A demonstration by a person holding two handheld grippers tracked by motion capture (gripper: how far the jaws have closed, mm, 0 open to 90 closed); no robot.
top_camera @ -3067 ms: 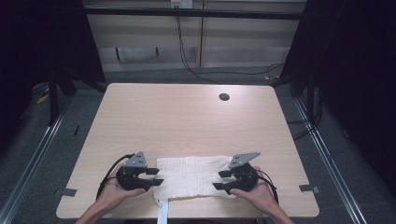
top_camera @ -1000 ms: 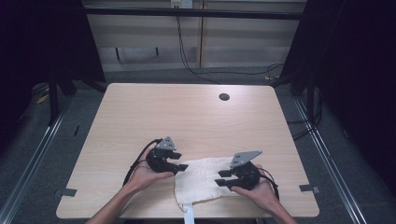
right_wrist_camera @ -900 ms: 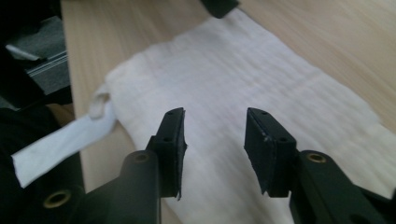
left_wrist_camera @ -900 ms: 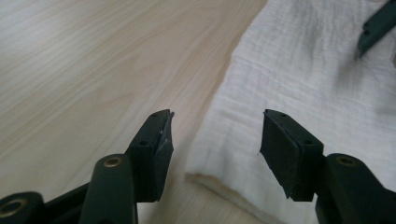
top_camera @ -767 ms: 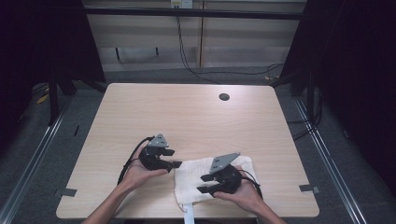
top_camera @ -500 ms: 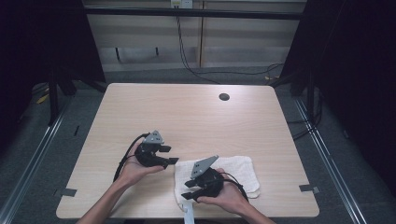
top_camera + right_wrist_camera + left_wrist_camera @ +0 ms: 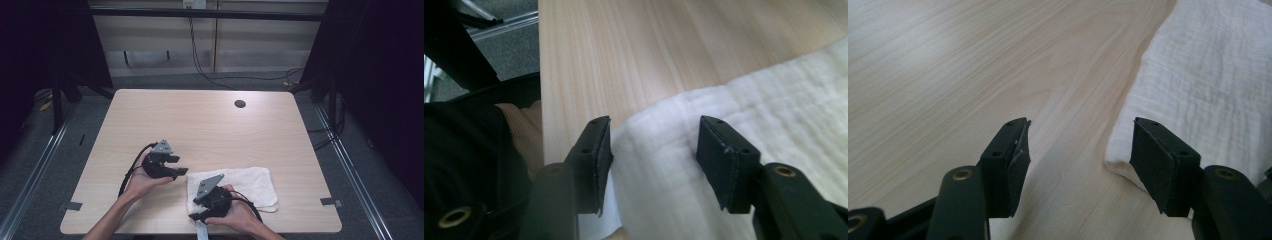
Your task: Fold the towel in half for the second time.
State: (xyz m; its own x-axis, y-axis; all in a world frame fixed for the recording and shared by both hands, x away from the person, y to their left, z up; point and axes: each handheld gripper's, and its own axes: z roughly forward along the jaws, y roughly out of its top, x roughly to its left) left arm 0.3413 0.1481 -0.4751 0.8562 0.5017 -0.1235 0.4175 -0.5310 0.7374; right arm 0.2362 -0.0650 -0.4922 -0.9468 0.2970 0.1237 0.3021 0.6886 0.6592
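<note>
Right gripper (image 7: 196,216), held low over the near left corner of the white towel (image 7: 252,182), jaws spread apart and just opened wider, nothing pinched between the pads. In the right gripper view (image 7: 651,160), towel (image 7: 744,125) spread flat under and ahead of both jaws, its folded edge running just beyond the left jaw, a thin white tab of cloth hanging over the near table edge below that jaw. Bare light-wood table (image 7: 634,55) past the towel's edge; dark floor and a metal rail off the table's side.

Left gripper (image 7: 179,166), beside the towel's far left corner, jaws likewise standing wide with nothing between them. In the left gripper view (image 7: 1078,155), bare tabletop (image 7: 973,70) between the jaws; towel (image 7: 1208,75) off to the right, its rounded folded corner lying just beside and partly behind the right jaw, whether touching it cannot be told.

From the high view, towel folded into a rectangle near the front edge of the table (image 7: 200,125), right of centre, between and to the right of the two grippers. Small dark round grommet hole (image 7: 240,104) far off near the table's back edge.
</note>
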